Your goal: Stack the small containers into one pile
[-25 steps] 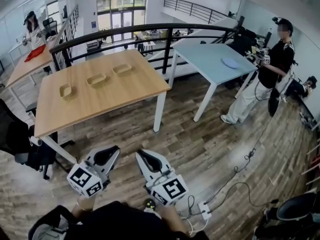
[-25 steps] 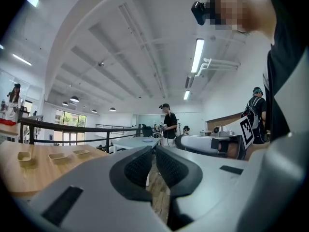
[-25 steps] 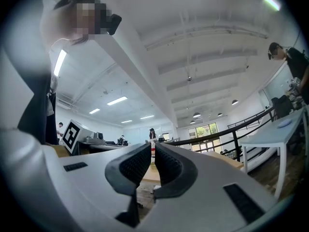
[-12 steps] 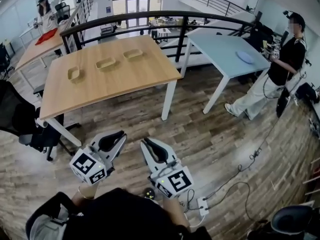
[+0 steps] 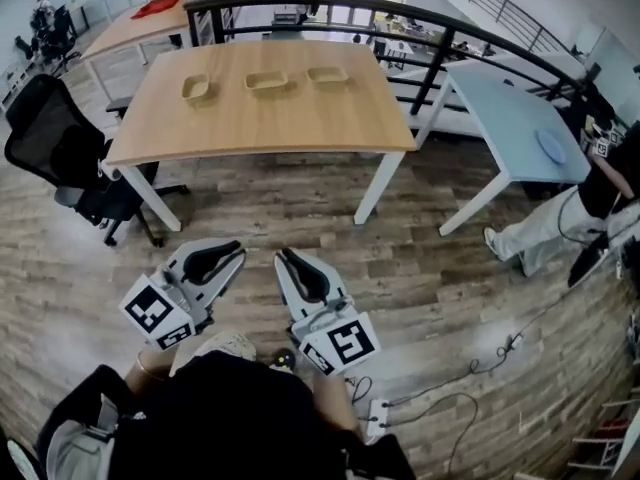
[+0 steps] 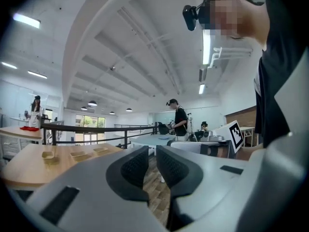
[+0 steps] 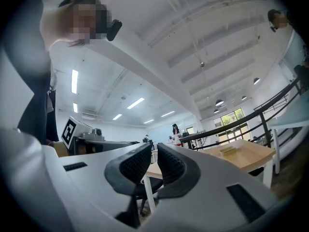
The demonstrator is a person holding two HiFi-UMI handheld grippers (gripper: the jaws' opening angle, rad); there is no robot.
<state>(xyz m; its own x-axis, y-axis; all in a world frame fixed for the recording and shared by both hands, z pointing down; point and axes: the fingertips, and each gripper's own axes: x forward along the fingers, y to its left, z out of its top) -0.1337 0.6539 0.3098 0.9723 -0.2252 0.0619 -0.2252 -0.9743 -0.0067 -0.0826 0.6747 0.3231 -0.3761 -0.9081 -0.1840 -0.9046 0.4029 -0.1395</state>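
Three small tan containers stand in a row on the far half of the wooden table: one on the left, one in the middle, one on the right. Both grippers hang low over the floor, well short of the table. My left gripper is shut and holds nothing. My right gripper is also shut and holds nothing. In the left gripper view the containers show far off to the left of the closed jaws. In the right gripper view one container lies on the table to the right.
A black office chair stands at the table's left corner. A black railing runs behind the table. To the right is a light blue table bearing a blue plate, with a person beside it. Cables and a power strip lie on the floor.
The wooden table has shifted toward the top middle of the head view and looks closer. Both grippers stay shut in front of the body, the right one slightly lower.
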